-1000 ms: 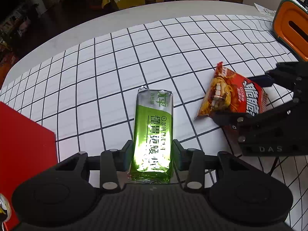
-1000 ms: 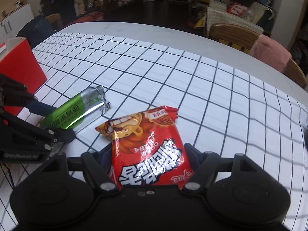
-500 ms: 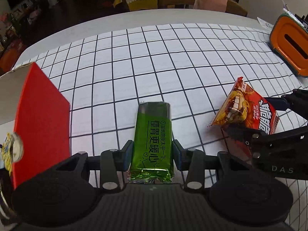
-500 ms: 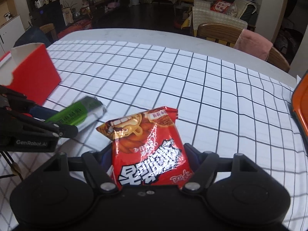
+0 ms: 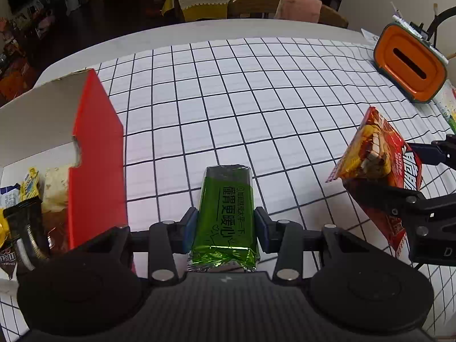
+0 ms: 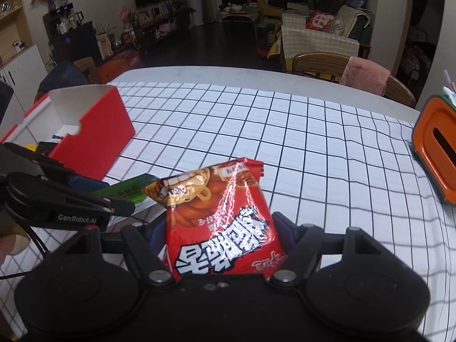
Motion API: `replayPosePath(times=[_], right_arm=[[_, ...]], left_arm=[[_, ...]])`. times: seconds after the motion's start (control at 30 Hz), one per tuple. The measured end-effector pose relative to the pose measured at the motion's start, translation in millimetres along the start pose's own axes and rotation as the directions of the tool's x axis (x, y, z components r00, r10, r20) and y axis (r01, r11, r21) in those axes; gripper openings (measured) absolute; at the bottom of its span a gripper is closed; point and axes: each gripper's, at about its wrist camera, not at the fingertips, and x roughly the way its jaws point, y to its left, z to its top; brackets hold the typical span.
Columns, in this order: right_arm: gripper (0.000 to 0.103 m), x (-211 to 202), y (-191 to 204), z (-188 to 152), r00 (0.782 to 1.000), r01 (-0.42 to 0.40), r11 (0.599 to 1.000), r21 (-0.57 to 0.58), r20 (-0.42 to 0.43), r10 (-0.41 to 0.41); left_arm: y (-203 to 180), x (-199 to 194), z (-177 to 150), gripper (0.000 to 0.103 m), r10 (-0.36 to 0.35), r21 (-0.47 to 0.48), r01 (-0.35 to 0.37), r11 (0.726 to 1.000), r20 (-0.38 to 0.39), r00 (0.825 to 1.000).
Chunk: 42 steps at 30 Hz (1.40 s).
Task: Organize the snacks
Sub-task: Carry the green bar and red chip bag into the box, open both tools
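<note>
Left wrist view showed the left gripper point(image 5: 225, 228) clamped on a green foil packet point(image 5: 225, 213), its blue pads point(image 5: 190, 229) pressing both long sides; the packet pointed toward 12 o'clock and hung clear above the checked tablecloth point(image 5: 256, 91). At 9 o'clock stood an open red box point(image 5: 95, 154) with a white inside, holding several wrapped snacks point(image 5: 30, 185) in yellow, white and dark wrappers. At 3 o'clock the right gripper point(image 5: 399, 168) gripped a red snack bag point(image 5: 379, 154), tilted with its top edge toward 10 o'clock. An orange tissue holder point(image 5: 410, 62) sat at 2 o'clock near the cloth's edge, well apart from both packets. A wooden chair point(image 5: 285, 8) with a pink cloth over its back stood at 12 o'clock beyond the table.

Right wrist view showed the right gripper point(image 6: 222, 239) closed on the lower part of the red snack bag point(image 6: 219, 216), which stood upright between the fingers and clear of the cloth. At 9 o'clock the left gripper point(image 6: 114, 199) reached in, with the end of the green foil packet point(image 6: 128, 189) showing between its fingers. The red box point(image 6: 94, 136) lay at 10 o'clock, just beyond that gripper, and the orange tissue holder point(image 6: 436, 148) at 3 o'clock.
</note>
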Motion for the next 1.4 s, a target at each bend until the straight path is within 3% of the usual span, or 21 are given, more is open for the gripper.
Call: replayPosePath(times=[0.37, 0.67, 1.03, 1.4], right_arm=[[0.074, -42.8, 40.3, -3.8, 0.999, -0.001, 1.000, 0.019, 0.034, 0.000], [0.074, -54.5, 90.5, 19.1, 0.997, -0.032, 0.999, -0.025, 0.065, 0.034], [0.074, -44.6, 156.9, 51.0, 0.995, -0.050, 0.992, -0.112, 0.082, 0.059], [0.074, -6.6, 211.8, 71.6, 0.996, -0.054, 0.987, -0.150, 0.060, 0.064]], left_arm=[[20.6, -73.0, -18.8, 0.042, -0.015, -0.016, 0.016, 1.000, 0.077, 0.997], [65.1, -122.3, -27.8, 0.042, 0.002, -0.057, 0.007, 0.998, 0.158, 0.987], [136.2, -149.6, -36.1, 0.042, 0.050, -0.114, -0.027, 0.993, 0.203, 0.978], [202.3, -153.5, -41.4, 0.039, 0.105, -0.135, -0.077, 0.988, 0.216, 0.971]])
